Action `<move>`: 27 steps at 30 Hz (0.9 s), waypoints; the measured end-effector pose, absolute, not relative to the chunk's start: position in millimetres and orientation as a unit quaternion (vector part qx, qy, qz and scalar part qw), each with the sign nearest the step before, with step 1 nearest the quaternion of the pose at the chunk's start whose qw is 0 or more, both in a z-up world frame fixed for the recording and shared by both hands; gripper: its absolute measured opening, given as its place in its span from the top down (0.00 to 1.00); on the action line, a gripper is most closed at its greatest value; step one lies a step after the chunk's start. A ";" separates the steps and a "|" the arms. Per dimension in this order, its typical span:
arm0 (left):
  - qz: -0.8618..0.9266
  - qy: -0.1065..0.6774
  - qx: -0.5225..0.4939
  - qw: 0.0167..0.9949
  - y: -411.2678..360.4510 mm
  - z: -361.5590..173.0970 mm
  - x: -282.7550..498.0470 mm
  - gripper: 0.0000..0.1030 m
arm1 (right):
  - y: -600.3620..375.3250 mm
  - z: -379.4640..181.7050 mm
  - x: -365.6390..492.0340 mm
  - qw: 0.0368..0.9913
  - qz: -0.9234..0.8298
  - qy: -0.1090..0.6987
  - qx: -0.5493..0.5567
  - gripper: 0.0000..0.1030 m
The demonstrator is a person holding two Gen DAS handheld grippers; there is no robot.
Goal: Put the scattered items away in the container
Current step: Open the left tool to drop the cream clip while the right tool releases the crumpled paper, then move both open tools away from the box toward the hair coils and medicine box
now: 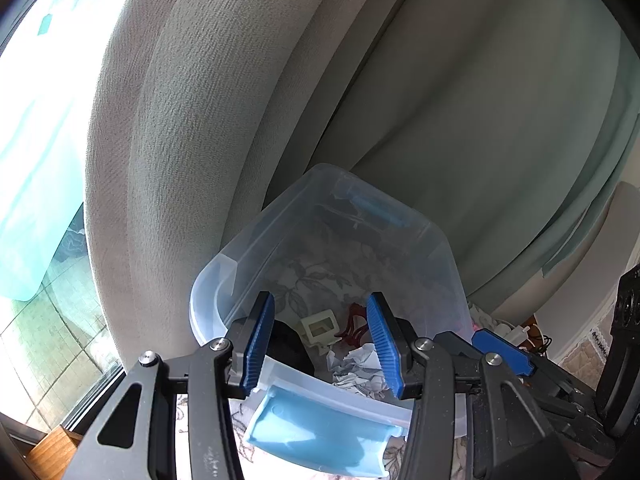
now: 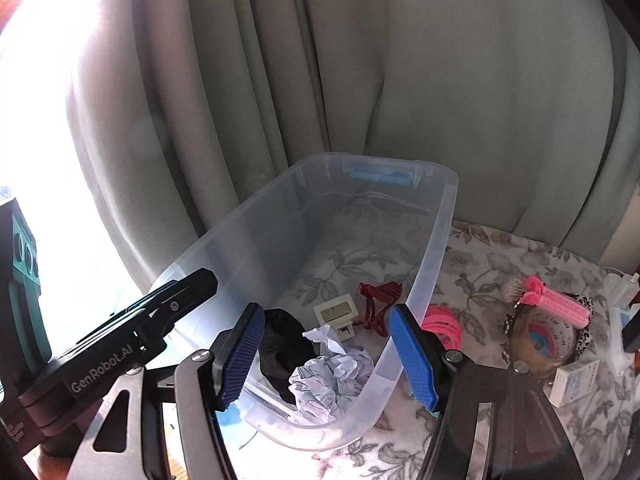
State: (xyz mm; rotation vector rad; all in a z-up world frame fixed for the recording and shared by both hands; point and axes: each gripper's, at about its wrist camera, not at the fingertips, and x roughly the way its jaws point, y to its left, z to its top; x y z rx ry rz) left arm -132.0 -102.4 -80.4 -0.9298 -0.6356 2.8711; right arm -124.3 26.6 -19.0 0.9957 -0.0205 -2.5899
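A clear plastic bin (image 2: 436, 240) with blue handles stands on a floral cloth. Inside lie crumpled paper (image 2: 332, 376), a black cloth item (image 2: 280, 344), a small white gadget (image 2: 334, 314) and a dark red clip (image 2: 378, 300). The bin also shows in the left wrist view (image 1: 240, 240), with the paper (image 1: 360, 372) and gadget (image 1: 320, 326) inside. My left gripper (image 1: 320, 344) is open and empty over the bin's near end. My right gripper (image 2: 326, 356) is open and empty above the paper. Pink rings (image 2: 444, 326) and pink hair rollers (image 2: 556, 300) lie outside, to the right.
A tape roll (image 2: 540, 340), a small white box (image 2: 572, 384) and a white bottle (image 2: 624, 288) lie on the cloth at right. Grey-green curtains (image 2: 440, 60) hang right behind the bin. A bright window (image 1: 36, 140) is at left.
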 end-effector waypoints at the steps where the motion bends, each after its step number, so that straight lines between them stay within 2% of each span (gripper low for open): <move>1: 0.930 -0.205 -0.302 0.028 -104.7 -78.4 -134.6 0.52 | 26.7 -18.7 -123.0 0.182 -0.918 -0.007 0.353 0.33; 8: 0.929 -0.199 -0.311 0.028 -85.6 -82.0 -149.6 0.52 | 30.4 -15.4 -114.7 0.175 -0.918 -0.008 0.357 0.33; 11: 0.931 -0.195 -0.308 0.027 -119.2 -52.8 -122.7 0.52 | 32.8 -12.9 -110.5 0.173 -0.918 -0.010 0.356 0.33; 16: 0.935 -0.183 -0.301 0.026 -114.9 -42.1 -116.0 0.50 | 37.9 -4.9 -101.8 0.172 -0.922 -0.014 0.346 0.33; 20: 0.939 -0.179 -0.294 0.022 -113.0 -27.6 -101.6 0.43 | 44.6 2.3 -93.7 0.171 -0.926 -0.020 0.337 0.33; 27: 0.947 -0.169 -0.271 0.021 -102.8 -4.3 -79.3 0.43 | 59.4 14.3 -77.2 0.163 -0.934 -0.030 0.318 0.29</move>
